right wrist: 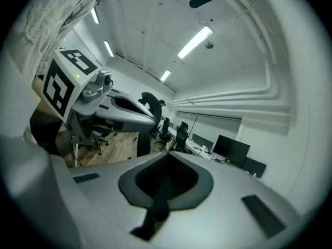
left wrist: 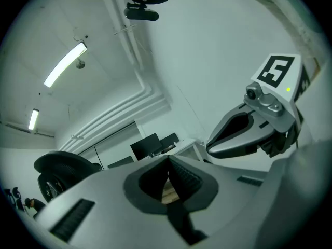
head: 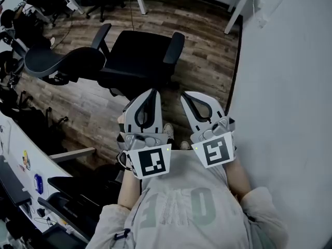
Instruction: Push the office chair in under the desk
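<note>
Most of the desk (head: 290,87) is cut off at right. The office chair (head: 140,58) stands on the wooden floor (head: 207,40) left of it, wheels mostly hidden. The left gripper (head: 151,92) and right gripper (head: 184,94) are closed, empty.

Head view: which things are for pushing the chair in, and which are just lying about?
For the job: black padded office chair with armrests, left gripper, right gripper.
Just lying about: dark round-backed chair, black computer monitors.
</note>
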`<state>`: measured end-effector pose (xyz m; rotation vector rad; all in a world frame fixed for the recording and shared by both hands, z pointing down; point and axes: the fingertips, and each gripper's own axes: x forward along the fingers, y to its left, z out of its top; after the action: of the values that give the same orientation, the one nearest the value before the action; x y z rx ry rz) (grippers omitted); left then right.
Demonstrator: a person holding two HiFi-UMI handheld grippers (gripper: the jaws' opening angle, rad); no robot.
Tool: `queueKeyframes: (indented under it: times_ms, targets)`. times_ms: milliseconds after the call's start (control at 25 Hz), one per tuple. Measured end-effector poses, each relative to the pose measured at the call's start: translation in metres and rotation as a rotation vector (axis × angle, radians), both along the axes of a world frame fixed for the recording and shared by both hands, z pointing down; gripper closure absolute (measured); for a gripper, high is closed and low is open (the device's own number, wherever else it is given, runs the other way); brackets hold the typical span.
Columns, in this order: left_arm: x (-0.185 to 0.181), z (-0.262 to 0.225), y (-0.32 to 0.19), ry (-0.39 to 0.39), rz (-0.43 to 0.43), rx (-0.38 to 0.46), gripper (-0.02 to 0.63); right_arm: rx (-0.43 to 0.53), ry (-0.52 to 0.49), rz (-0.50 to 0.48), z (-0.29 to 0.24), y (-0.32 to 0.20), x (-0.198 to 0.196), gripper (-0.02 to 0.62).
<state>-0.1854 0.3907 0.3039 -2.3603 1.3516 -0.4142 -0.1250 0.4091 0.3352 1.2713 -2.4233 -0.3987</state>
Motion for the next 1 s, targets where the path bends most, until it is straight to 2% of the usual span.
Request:
queueKeyframes:
  times_ms: [120,200,320,480,600,760,920,1000]
  targets:
    - [-0.003,-0.001,-0.011,-0.015,0.008,0.004,0.591,-0.007,-0.074,0.014,-0.001,-0.011,0.000,0.575]
    - [-0.010,0.001,-0.019,0.002,0.001,-0.001,0.589,-0.007,-0.162,0.035,-0.004,-0.022,0.000,0.574]
    - [-0.020,0.002,-0.034,0.051,-0.009,-0.020,0.591,-0.009,-0.335,0.080,-0.011,-0.041,-0.001,0.574]
    - [-0.030,0.002,-0.055,0.126,-0.020,-0.043,0.590,-0.002,-0.443,0.099,-0.017,-0.065,0.002,0.574]
    - [-0.036,0.003,-0.065,0.168,-0.014,-0.070,0.590,-0.002,-0.466,0.119,-0.017,-0.077,-0.002,0.574]
    - [-0.040,0.005,-0.083,0.225,-0.019,-0.119,0.589,0.001,-0.428,0.115,-0.016,-0.097,-0.008,0.574]
    - [-0.039,0.003,-0.091,0.240,-0.075,-0.146,0.591,-0.005,-0.431,0.083,-0.018,-0.118,-0.009,0.574]
    - [-0.031,-0.002,-0.091,0.280,-0.083,-0.174,0.591,-0.005,-0.438,0.069,-0.019,-0.130,-0.004,0.574]
